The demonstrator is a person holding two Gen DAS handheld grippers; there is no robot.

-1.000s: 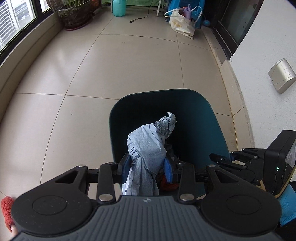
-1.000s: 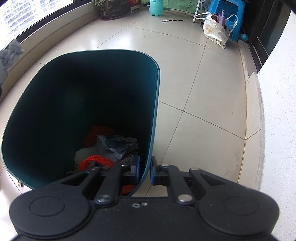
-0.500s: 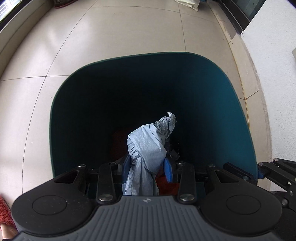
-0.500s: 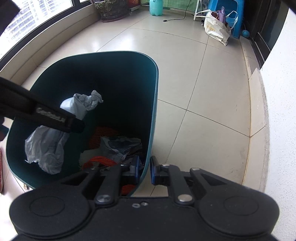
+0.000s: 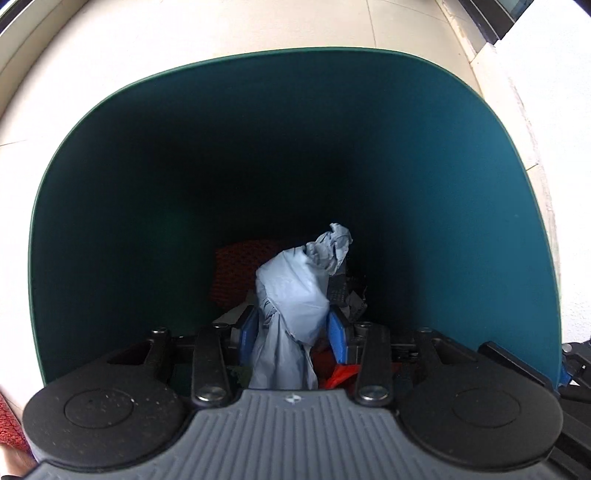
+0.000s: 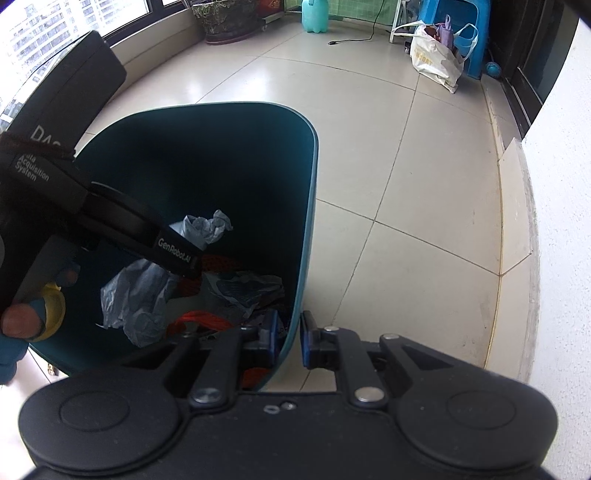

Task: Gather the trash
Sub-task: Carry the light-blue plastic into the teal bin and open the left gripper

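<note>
**Grey wad held inside the teal bin**

The left gripper (image 5: 291, 330) pinched a crumpled pale grey-blue plastic bag (image 5: 295, 295) between its blue pads (image 5: 247, 330), the wad standing up out of the jaws with its twisted tip toward 1 o'clock. The gripper and its load sat inside the mouth of the dark teal plastic trash bin (image 5: 480, 221), whose rim arched around the whole left wrist view from 8 o'clock over 12 to 4 o'clock. Beyond the wad, at 11 o'clock from it, lay a red mesh net (image 5: 240, 266) at the bottom of the bin, and a dark printed wrapper (image 5: 343, 291) showed just to the wad's right.

The right gripper (image 6: 287, 341) clamped the bin's near-right wall, one blue pad inside and one outside the thin teal edge. In its view the left gripper (image 6: 195, 267) reached in from 9 o'clock, the grey bag hanging below it over red netting (image 6: 199, 319) and a crumpled grey wrapper (image 6: 243, 291).

On the beige tiled floor (image 6: 406, 166), well apart toward 1 o'clock, stood a white shopping bag (image 6: 436, 62) against a blue plastic stool (image 6: 458, 22); a turquoise jug (image 6: 316, 16) and a potted plant (image 6: 225, 18) stood near 12 o'clock.
</note>
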